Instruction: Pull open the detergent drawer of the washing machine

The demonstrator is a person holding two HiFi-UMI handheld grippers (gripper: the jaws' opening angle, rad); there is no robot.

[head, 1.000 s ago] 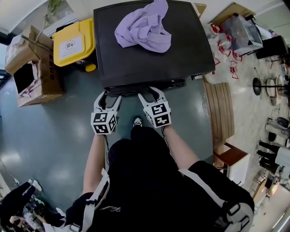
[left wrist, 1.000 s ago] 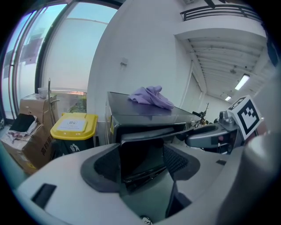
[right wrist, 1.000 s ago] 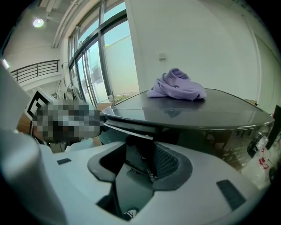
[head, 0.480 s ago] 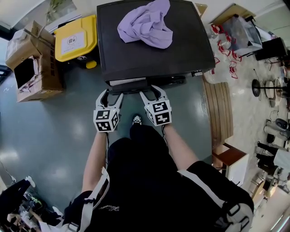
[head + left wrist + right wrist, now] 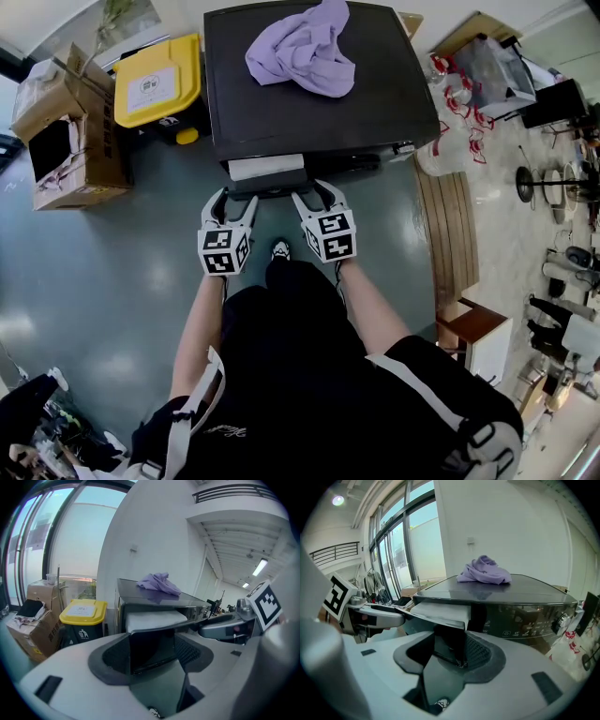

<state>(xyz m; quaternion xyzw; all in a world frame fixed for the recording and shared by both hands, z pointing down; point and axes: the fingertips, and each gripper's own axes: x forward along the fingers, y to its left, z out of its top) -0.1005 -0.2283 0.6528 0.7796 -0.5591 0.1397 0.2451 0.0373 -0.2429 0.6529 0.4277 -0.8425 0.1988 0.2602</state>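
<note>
The drawer (image 5: 265,167) stands partly out of the washing machine (image 5: 319,103), its pale top showing just beyond both grippers. The left gripper (image 5: 232,199) is closed around the left end of the dark front panel (image 5: 152,649), and the right gripper (image 5: 315,195) is closed around the right end, so the panel spans from one to the other.

The drawer looks like a light, stiff plastic tray running on rails. It should slide with little force but may bind if one end leads the other, so an even, straight pull from both grippers suits it. The glossy face is likely slippery. The ends, where the jaws can wrap an edge, seem the safest hold. A hard tug at full travel could strain the stop.

Much stays unclear. Each gripper's inner jaw covers part of the panel, so I cannot tell how firmly that pad bears on it, or whether a finger recess lies under the lip. The compartments inside are hidden beneath the pale top. How much travel remains cannot be judged. A purple cloth (image 5: 302,52) lies loose on the lid, well beyond the grippers.
</note>
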